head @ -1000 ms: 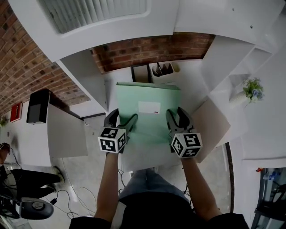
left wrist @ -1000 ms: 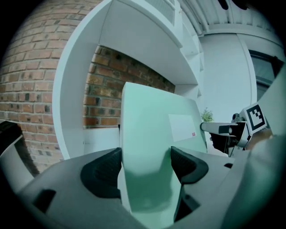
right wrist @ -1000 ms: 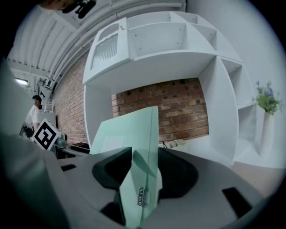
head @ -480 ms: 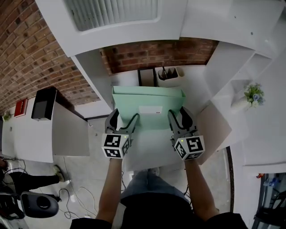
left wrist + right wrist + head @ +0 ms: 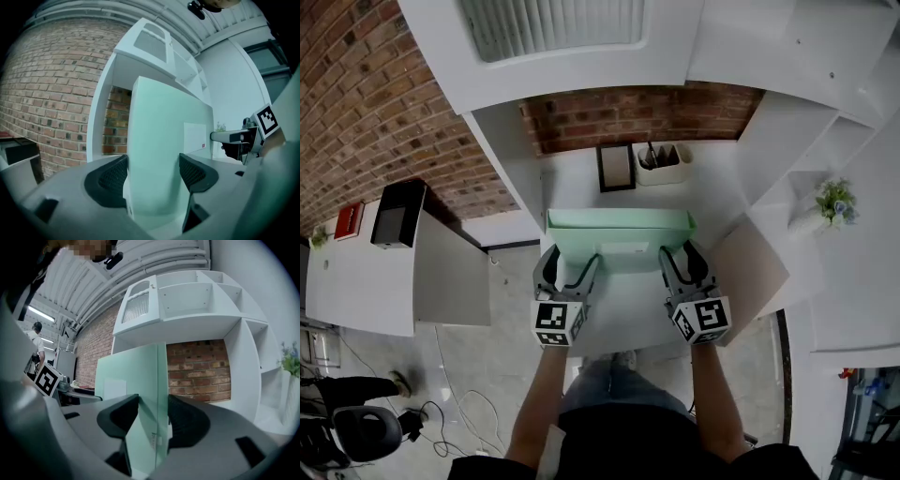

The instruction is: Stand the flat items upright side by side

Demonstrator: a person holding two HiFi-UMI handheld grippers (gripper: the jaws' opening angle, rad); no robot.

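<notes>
Mint-green folder (image 5: 619, 228), white label (image 5: 624, 249), upright

Green folder (image 5: 619, 228): its bottom edge is lost behind the left gripper (image 5: 570, 264) and right gripper (image 5: 682, 255). White label (image 5: 194, 138), print too small to read. Dark bits in the white holder (image 5: 664, 164): can't tell what.

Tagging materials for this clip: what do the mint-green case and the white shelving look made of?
Mint-green case: probably plastic, smooth satin finish; its edge looks faintly translucent in the right gripper view, though coated card is possible. White shelving: painted or laminated board, flat matte panels with crisp edges.
</notes>
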